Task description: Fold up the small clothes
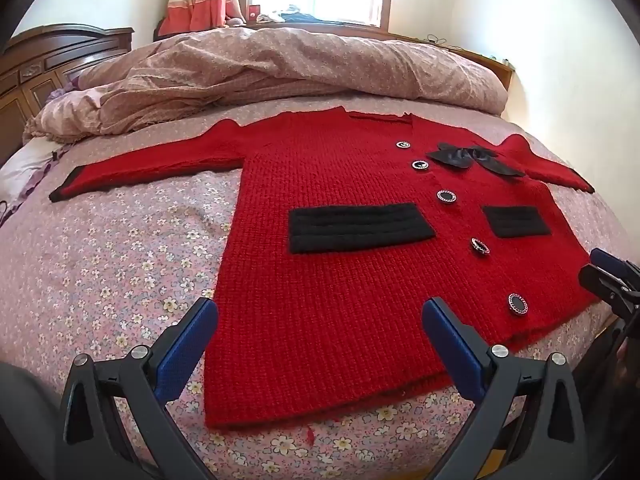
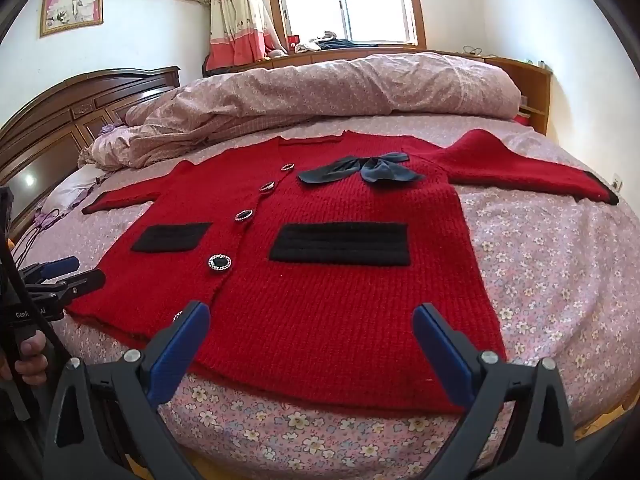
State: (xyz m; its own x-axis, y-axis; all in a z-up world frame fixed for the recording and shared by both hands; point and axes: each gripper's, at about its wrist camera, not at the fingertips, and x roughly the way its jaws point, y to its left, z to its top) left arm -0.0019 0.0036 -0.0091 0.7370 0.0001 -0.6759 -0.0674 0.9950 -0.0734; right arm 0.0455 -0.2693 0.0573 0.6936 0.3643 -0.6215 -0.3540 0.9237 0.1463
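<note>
Left hand-held gripper (image 1: 320,316): your jaws are spread wide with nothing between the pads, hovering over the near hem.
Right hand-held gripper (image 2: 312,322): yours is spread wide too, pinching nothing, tilted down above the hem.
Cardigan (image 1: 360,272): the red knit lies flat and face up on the bed (image 1: 100,264), straight ahead of both hand-held grippers, sleeves stretched out to each side.
Hem: its near edge runs just beneath your blue fingertips (image 2: 196,320); whether they touch it is unclear.
Pockets (image 2: 340,244): two black patches sit beyond your grippers, either side of the button row.
Bow (image 2: 360,170): a dark ribbon lies near the neckline, far from you.
Duvet (image 1: 300,64): it is bunched up past the cardigan, clear of it.
Your hand (image 2: 30,356): seen at the right camera's left edge, gripping the left tool's handle.
</note>
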